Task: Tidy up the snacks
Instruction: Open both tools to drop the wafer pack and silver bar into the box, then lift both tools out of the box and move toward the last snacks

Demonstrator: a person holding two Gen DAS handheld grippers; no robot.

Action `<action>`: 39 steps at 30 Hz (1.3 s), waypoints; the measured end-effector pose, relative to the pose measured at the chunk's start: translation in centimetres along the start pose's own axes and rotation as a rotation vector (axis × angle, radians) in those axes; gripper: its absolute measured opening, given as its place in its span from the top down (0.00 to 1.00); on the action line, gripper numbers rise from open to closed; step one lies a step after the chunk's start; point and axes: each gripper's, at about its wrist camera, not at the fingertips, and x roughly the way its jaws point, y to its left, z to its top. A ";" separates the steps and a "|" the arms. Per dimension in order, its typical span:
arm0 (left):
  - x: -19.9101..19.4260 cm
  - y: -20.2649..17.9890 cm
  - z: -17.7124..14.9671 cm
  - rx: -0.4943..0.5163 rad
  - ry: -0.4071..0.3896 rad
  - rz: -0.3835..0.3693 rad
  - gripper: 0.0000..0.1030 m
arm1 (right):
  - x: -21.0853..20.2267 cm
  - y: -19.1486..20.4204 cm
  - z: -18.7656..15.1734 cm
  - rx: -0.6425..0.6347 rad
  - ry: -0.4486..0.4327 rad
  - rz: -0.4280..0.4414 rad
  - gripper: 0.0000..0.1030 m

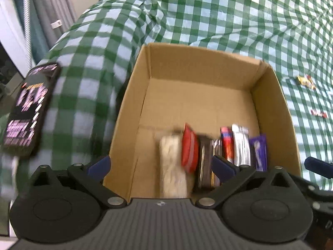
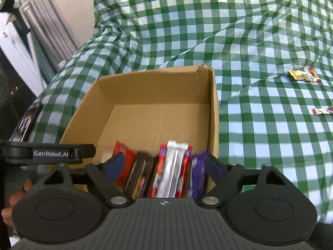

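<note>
An open cardboard box (image 1: 208, 66) (image 2: 158, 79) sits on a green checked cloth. Snack packets stand on edge along its near side: a pale bar (image 1: 172, 162), a red packet (image 1: 189, 148) (image 2: 124, 162), a dark one (image 1: 205, 162) (image 2: 140, 173), a red-blue one (image 1: 226, 143), a silver one (image 1: 241, 145) (image 2: 173, 166) and a purple one (image 1: 259, 152) (image 2: 197, 173). My left gripper (image 1: 161, 164) is open above the pale bar and holds nothing. My right gripper (image 2: 164, 164) is open, its fingers spread around the row of packets.
A yellow snack (image 1: 306, 81) (image 2: 302, 76) and a red-white wrapper (image 1: 318, 113) (image 2: 323, 111) lie loose on the cloth to the right. A black phone (image 1: 29, 108) (image 2: 26, 123) lies to the left of the box. A radiator and window stand at far left.
</note>
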 end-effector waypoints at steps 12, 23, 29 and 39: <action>-7.8 0.2 -9.0 -0.014 -0.026 0.014 0.00 | -8.3 3.4 -6.0 -0.103 -0.035 -0.009 0.07; -12.9 -1.6 -11.3 0.034 -0.136 -0.006 0.00 | -14.2 3.8 -8.2 -0.119 -0.151 -0.021 0.05; -14.5 -1.9 -11.8 0.045 -0.174 0.004 0.00 | -15.9 3.6 -8.8 -0.107 -0.193 -0.013 0.04; -15.4 -3.7 -11.7 0.100 -0.193 0.021 0.00 | -17.2 2.7 -9.4 -0.084 -0.237 -0.008 0.04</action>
